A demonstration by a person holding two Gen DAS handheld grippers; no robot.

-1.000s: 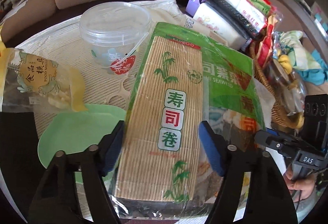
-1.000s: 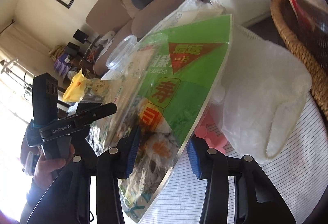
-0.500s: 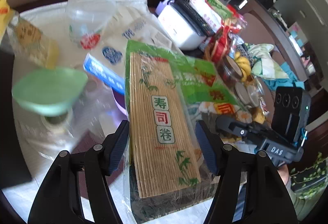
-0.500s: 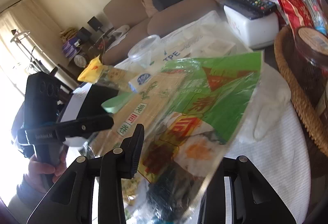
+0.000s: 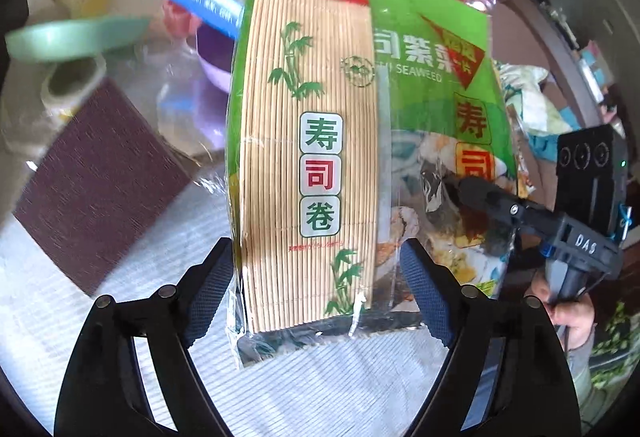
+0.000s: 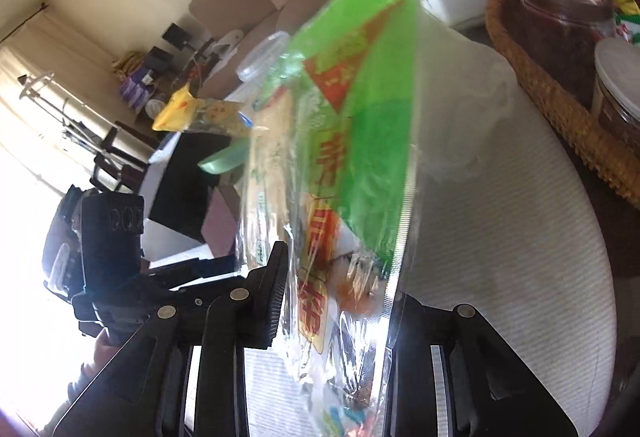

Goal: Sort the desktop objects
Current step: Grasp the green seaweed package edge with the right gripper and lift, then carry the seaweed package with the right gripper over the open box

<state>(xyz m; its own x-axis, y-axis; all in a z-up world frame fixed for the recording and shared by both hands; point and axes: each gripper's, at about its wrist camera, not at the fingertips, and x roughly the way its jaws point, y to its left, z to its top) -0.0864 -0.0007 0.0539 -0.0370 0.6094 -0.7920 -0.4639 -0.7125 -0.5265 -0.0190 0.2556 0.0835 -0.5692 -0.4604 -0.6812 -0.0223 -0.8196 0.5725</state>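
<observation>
Sushi pack (image 5: 340, 141) up off the white mat (image 5: 320, 397), pinched by closing right gripper (image 6: 336, 301), between opening left gripper (image 5: 316, 297) pads, clear of both.

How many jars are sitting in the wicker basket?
2. A dark jar at the basket's back, and a white-lidded jar in front of it. More may be hidden beyond the frame edge.

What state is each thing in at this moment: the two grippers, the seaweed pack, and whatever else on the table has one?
left gripper: jaws opening, pads off the pack between them.
right gripper: jaws closing on the pack's edge.
sushi seaweed pack: sealed, held up off the table.
brown notebook: closed, lying flat.
tape roll: on its side under the green plate.
brown jar: lidded, upright in the wicker basket.
</observation>
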